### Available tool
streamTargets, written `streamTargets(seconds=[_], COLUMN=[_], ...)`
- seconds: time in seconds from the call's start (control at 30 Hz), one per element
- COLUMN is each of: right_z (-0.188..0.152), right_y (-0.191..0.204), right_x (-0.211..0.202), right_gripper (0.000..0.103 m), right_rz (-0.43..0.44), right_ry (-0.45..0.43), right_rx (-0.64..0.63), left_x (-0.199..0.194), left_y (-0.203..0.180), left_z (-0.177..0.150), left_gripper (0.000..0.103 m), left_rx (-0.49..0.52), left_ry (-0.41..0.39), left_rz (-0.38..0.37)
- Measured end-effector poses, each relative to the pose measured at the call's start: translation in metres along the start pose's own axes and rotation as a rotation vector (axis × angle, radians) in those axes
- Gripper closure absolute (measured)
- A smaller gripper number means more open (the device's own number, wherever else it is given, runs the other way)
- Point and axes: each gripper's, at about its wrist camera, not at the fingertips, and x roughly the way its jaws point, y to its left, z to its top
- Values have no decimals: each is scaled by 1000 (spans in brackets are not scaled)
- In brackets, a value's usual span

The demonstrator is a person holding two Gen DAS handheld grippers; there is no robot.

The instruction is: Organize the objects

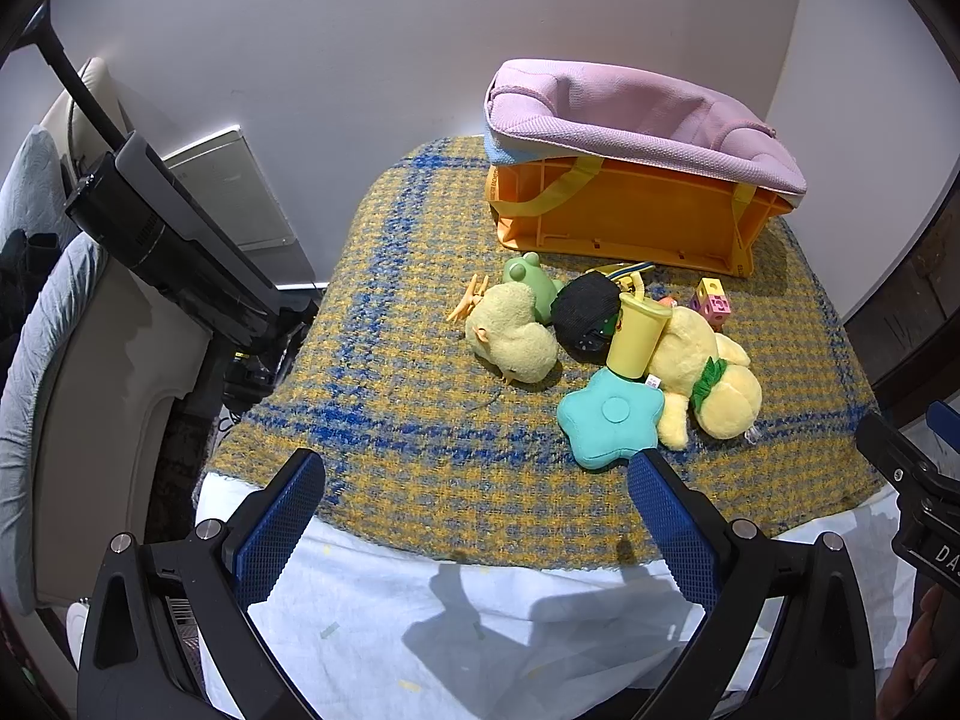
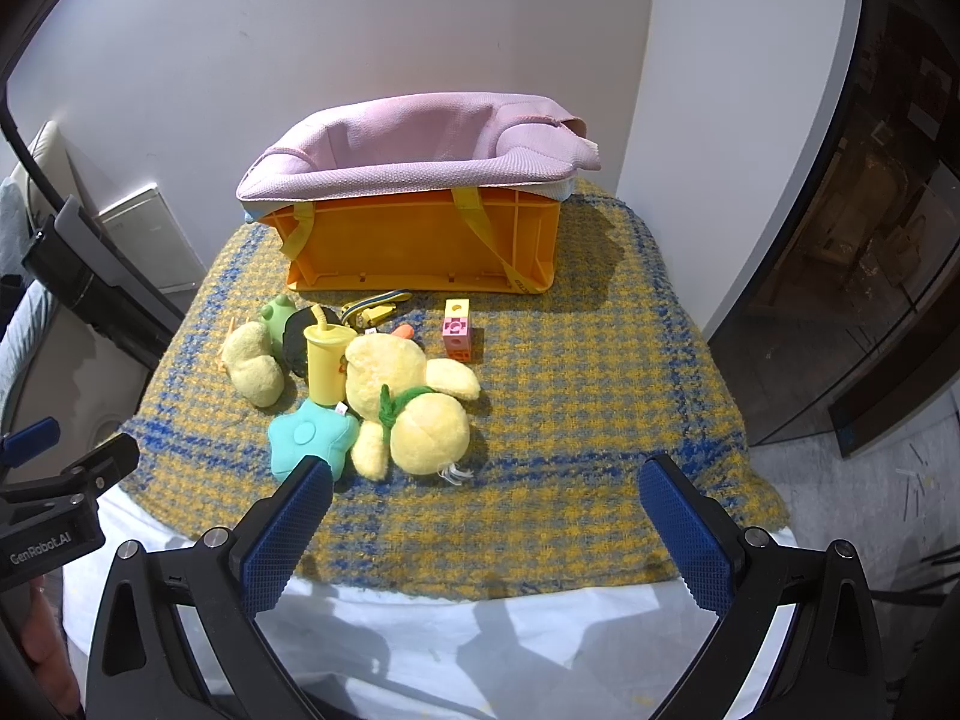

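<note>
On the bench, left to right:
Bench point(image 2: 570, 420): covered by a yellow-and-blue woven cloth; toys heaped left of centre, orange crate point(image 2: 420, 240) behind them, lined with a pink bag.
Left claw point(image 1: 477, 516): wide, holding nothing, hovering at the near edge.
Far-left toys: pale yellow plush point(image 2: 255, 369), green frog point(image 2: 277, 315) behind it, dark round item point(image 2: 300, 336) beside.
Middle: yellow cup with straw point(image 2: 327, 360), upright, touching the teal star cushion point(image 2: 309, 438) in front of it.
Big yellow plush point(image 2: 408, 402): soft, sprawled, leaning on the cup.
Pink cube point(image 2: 457, 336): apart, right of the pile.
Right claw point(image 2: 486, 519): wide, empty.
Step, judged: first pick. Take an outer, loose item; pinch the plush deep, avoid tipping the cup.
</note>
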Motion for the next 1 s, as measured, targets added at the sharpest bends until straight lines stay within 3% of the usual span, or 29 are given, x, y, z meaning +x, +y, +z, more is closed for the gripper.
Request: streamTargets(seconds=[0.63, 1.0], right_z=[0, -7], right_y=[2, -3], right_x=[2, 26], right_gripper=[1, 1], right_rz=[-1, -14], right_ry=[-11, -10], right_rx=[-6, -7], left_x=[5, 43], left_y=[-14, -29], left_z=[-5, 2], left_gripper=[0, 0], left_rx=[40, 77], left_ry=[-14, -2], left_rz=[-23, -45])
